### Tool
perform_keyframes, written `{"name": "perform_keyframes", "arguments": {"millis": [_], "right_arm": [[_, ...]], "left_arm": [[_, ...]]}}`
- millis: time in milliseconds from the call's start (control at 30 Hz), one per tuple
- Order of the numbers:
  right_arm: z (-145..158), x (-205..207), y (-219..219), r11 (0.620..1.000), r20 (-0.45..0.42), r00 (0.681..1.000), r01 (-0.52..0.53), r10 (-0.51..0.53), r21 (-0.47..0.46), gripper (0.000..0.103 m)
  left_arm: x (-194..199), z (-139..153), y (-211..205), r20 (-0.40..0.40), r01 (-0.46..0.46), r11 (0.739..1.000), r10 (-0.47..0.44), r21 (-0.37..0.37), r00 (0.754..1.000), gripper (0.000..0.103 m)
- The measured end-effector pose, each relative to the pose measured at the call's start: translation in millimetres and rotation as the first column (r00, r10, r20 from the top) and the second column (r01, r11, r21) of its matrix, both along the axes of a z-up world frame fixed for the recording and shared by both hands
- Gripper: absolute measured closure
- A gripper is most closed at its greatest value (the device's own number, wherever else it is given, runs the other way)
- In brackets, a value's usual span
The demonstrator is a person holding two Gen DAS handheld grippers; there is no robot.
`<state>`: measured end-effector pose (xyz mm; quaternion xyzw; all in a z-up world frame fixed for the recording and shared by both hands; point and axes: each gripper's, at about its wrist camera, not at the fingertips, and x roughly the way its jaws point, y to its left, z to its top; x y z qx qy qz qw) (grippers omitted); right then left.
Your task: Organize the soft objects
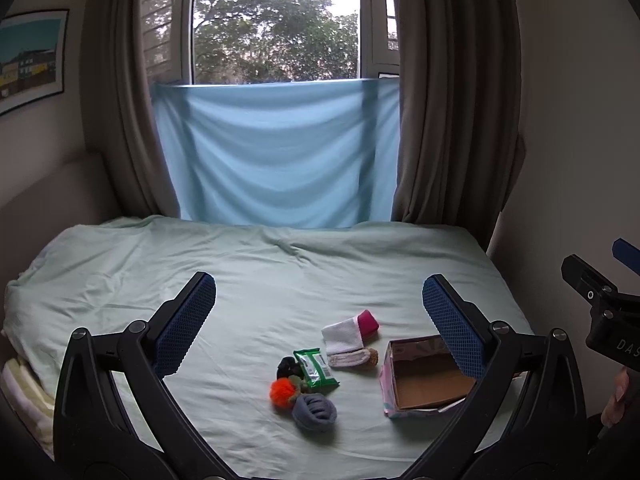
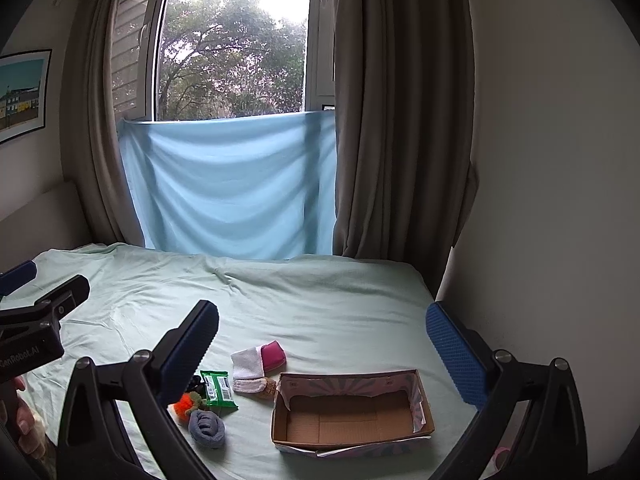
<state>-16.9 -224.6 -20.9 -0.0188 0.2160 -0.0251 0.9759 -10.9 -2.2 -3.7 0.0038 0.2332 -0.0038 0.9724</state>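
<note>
Between your left tongs (image 1: pixel 319 304), spread wide and empty, lies the heap of soft things: grey sock roll (image 1: pixel 314 413), orange pompom (image 1: pixel 283 390), white-and-pink pouch (image 1: pixel 348 334). Your right tongs (image 2: pixel 322 330) also gape, hovering over the empty cardboard box (image 2: pixel 352 414). Nothing is sorted yet, I judge; next, lower the left pair onto the sock roll and clench gently.

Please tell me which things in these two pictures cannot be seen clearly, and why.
- Black item: left wrist view, half under the green packet; right wrist view, behind the right gripper finger.
- Green packet print: too small in both views.
- Box far corner: left wrist view, covered by the left gripper finger.
- Stacked cloth: left wrist view, cut by the edge.
</note>
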Motion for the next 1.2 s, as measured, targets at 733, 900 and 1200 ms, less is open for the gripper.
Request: {"name": "perform_keyframes", "arguments": {"millis": [733, 900, 1200], "right_arm": [[4.1, 4.4, -0.8, 1.000, -0.003, 1.000, 0.010, -0.010, 0.004, 0.000], [1.8, 4.4, -0.5, 1.000, 0.000, 1.000, 0.015, -0.015, 0.002, 0.000], [1.1, 5.5, 1.9, 1.000, 0.001, 1.000, 0.024, -0.024, -0.004, 0.000]], "left_arm": [[5.3, -2.2, 4.4, -0.007, 0.010, 1.000, -0.010, -0.003, 1.000, 0.000], [7.9, -2.6, 4.7, -0.011, 0.016, 1.000, -0.016, -0.009, 1.000, 0.000], [13.6, -1.9, 3.5, -0.020, 0.025, 1.000, -0.026, -0.018, 0.999, 0.000]]}}
